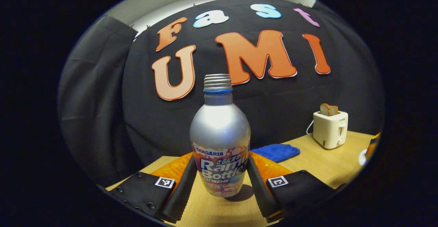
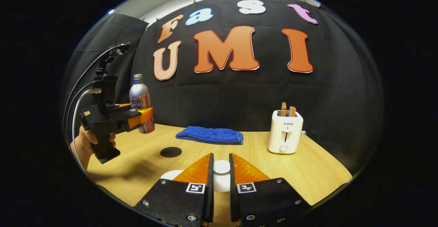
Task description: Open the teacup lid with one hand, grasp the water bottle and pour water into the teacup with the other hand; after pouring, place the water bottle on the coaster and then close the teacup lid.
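left gripper (image 1: 221,182) fingers tight against both sides of upright bottle (image 1: 220,141) on table (image 1: 318,162), right gripper (image 2: 220,172) narrowed around white lid knob (image 2: 221,167), contact unclear, coaster (image 2: 171,152) ahead-left

In the right gripper view, the coaster (image 2: 171,152) lies before the towel (image 2: 210,135), toaster (image 2: 285,131) to the right

A recording booth staged as a kitchen corner: black cloth (image 2: 239,93) hangs as a backdrop behind a wooden table (image 2: 318,172). A toaster (image 2: 285,131) holding bread stands on the table, with a folded blue towel (image 2: 210,135) left of it.
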{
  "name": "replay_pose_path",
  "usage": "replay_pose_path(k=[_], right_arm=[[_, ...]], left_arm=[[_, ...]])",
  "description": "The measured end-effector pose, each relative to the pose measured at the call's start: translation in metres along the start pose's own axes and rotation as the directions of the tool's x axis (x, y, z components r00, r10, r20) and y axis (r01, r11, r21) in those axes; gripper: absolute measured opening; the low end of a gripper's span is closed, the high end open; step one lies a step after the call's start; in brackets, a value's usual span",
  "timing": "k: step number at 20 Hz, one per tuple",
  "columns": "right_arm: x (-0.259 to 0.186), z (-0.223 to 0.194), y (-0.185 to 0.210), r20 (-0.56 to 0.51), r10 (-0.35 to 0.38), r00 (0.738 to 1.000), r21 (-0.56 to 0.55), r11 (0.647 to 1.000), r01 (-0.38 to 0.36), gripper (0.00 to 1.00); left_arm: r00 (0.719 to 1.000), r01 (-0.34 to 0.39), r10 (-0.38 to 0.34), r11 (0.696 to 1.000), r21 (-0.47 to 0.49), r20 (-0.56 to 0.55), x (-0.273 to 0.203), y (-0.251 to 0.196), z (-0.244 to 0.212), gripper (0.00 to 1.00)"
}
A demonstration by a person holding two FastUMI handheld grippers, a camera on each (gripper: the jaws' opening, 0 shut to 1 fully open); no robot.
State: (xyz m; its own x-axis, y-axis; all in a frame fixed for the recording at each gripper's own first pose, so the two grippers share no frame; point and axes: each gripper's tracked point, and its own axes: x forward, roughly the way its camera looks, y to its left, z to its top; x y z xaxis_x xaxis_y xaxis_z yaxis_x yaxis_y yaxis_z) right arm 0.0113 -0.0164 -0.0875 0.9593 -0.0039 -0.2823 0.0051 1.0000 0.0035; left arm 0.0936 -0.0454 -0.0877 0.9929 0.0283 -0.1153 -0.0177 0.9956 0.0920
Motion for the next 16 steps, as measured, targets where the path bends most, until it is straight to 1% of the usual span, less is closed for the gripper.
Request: replay_pose_path(k=[2, 5, 9, 10, 13, 16], right_arm=[[0.004, -0.002, 0.0, -0.002, -0.003, 1.0, -0.014, 1.0, 0.003, 0.19], [0.008, -0.006, 0.003, -0.015, 0.005, 1.0, -0.011, 1.0, -0.005, 0.19], [0.013, -0.008, 0.008, -0.015, 0.025, 1.0, -0.011, 1.0, -0.025, 0.19], [0.015, -0.008, 0.009, -0.016, 0.029, 0.999, -0.008, 1.0, -0.029, 0.19], [0.019, -0.013, 0.014, -0.028, 0.044, 0.999, -0.011, 0.999, -0.045, 0.2], [0.023, -0.02, 0.022, -0.042, 0.067, 0.997, -0.017, 0.998, -0.068, 0.19]], left_arm=[[1.0, 0.025, -0.025, 0.997, -0.069, 0.008, -0.001, -0.003, -0.002, 0.83], [0.998, 0.06, -0.061, 0.988, -0.144, 0.0, 0.004, -0.012, -0.013, 0.84], [0.993, 0.089, -0.103, 0.969, -0.23, -0.052, 0.014, -0.027, -0.036, 0.83], [0.991, 0.086, -0.108, 0.966, -0.245, -0.076, 0.017, -0.028, -0.043, 0.83], [0.983, 0.076, -0.113, 0.966, -0.246, -0.141, 0.016, -0.029, -0.067, 0.84], [0.977, 0.071, -0.116, 0.968, -0.241, -0.179, 0.019, -0.029, -0.08, 0.83]])
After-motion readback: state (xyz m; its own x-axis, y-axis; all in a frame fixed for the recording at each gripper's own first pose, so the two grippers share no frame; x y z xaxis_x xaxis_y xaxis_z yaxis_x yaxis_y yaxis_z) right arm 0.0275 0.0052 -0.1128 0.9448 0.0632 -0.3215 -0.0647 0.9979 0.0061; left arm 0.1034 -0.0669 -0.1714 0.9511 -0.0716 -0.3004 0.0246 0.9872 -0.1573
